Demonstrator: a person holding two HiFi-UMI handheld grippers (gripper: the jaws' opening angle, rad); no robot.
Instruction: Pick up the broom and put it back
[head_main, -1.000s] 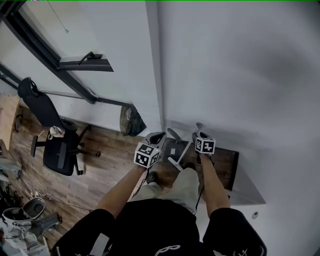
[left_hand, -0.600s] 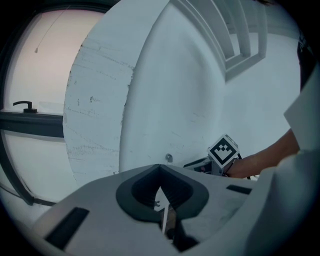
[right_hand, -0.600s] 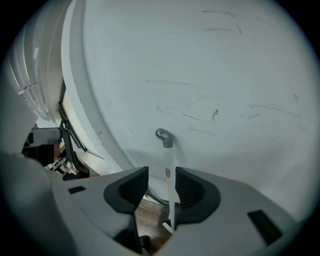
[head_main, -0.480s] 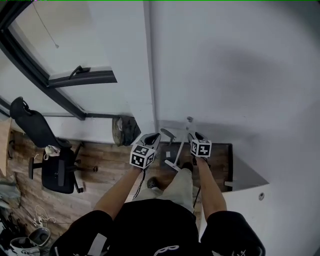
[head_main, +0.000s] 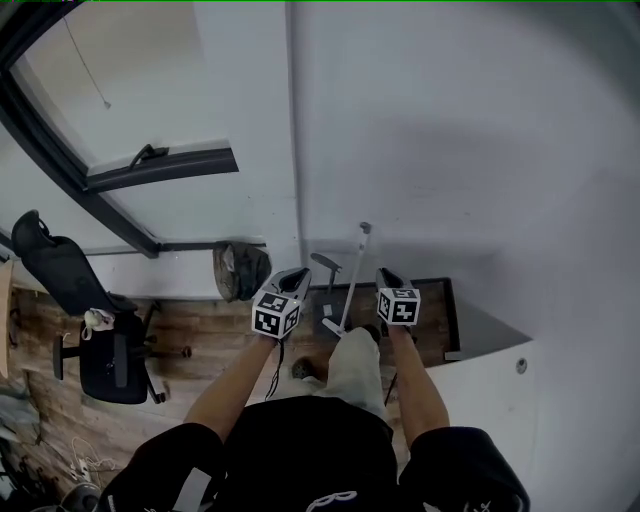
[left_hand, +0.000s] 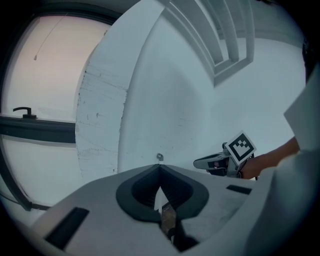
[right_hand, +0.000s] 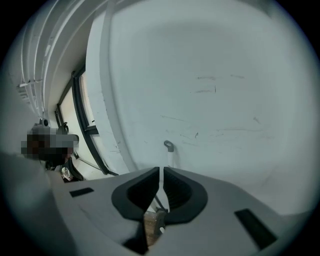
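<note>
Bag (head_main: 240, 271) on the floor by the wall; contents not visible. Broom (head_main: 353, 280) leans on the wall between both tools, touching neither. Left tool (head_main: 297, 273) clenched, empty. Right tool (head_main: 385, 273) has just been closing, nearly clenched, nothing gripped. Office chair (head_main: 100, 340) well apart.

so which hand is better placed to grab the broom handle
Probably the right gripper: the broom handle stands nearer it than the left gripper. Its jaws have just been closing, with nothing visibly between, so reopen first.

The right tool (right_hand: 161, 172) just closed on nothing.
</note>
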